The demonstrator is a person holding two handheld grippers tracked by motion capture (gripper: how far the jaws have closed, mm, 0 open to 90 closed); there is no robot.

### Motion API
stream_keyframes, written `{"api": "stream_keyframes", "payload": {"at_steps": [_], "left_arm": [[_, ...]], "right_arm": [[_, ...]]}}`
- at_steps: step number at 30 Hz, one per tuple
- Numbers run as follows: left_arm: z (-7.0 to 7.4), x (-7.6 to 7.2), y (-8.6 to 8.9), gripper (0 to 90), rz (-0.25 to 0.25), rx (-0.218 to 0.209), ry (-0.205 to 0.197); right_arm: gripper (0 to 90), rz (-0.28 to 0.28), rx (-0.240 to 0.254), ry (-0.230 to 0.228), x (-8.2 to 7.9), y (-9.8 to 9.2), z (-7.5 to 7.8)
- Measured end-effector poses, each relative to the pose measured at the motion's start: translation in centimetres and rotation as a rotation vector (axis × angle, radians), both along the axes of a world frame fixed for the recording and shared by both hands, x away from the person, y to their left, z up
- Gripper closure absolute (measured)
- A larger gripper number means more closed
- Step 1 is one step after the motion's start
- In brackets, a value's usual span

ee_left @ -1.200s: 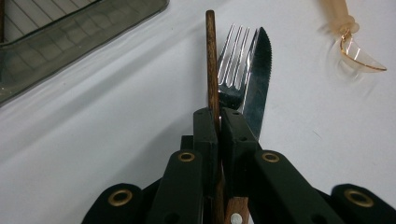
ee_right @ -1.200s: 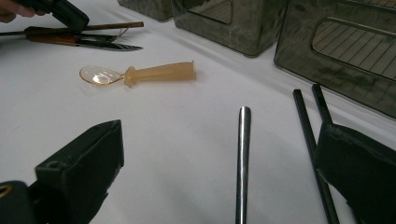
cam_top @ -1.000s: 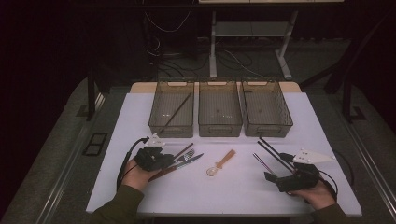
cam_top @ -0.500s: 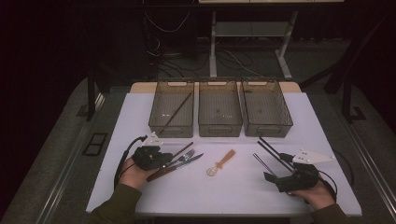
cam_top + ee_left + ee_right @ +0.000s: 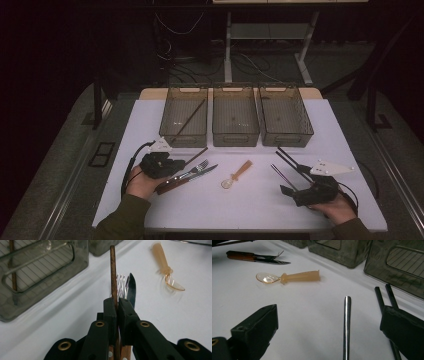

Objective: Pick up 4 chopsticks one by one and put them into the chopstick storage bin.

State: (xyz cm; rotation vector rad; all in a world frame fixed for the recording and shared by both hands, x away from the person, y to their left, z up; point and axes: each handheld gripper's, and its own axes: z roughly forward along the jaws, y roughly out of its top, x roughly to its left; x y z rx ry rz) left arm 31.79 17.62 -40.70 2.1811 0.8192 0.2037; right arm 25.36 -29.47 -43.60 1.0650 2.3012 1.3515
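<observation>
On the white table, the left gripper has its black jaws pressed together on a thin dark brown wooden chopstick, which runs straight out between the pads toward the bins. Directly beneath the jaws lie a steel fork with a wooden handle and a steel knife with a riveted wooden handle, side by side and just beside the chopstick; whether they touch it cannot be judged from the left gripper view. The right gripper rests near the right front edge of the table with its jaws spread wide, nothing pinched; a slim metal chopstick lies on the table between them, and two black chopsticks pass under the right-hand jaw. A translucent amber plastic spoon lies mid-table, well apart from both grippers. Three smoky transparent plastic bins stand in a row at the far side; the left one holds another brown chopstick. No brand, label or legible writing appears on any item.
</observation>
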Motion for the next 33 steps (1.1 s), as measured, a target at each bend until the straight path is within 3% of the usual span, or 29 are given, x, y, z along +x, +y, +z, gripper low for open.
{"api": "stream_keyframes", "payload": {"at_steps": [17, 33], "left_arm": [[1.2, 1.1, -0.5, 84.2, 0.018, -0.078, -0.033], [2.6, 3.2, -1.5, 84.2, 0.035, -0.083, -0.071]], "right_arm": [[1.8, -0.001, -0.004, 0.000, 0.0, 0.0, -0.1], [1.8, -0.003, 0.001, -0.005, -0.1, -0.1, 0.0]]}}
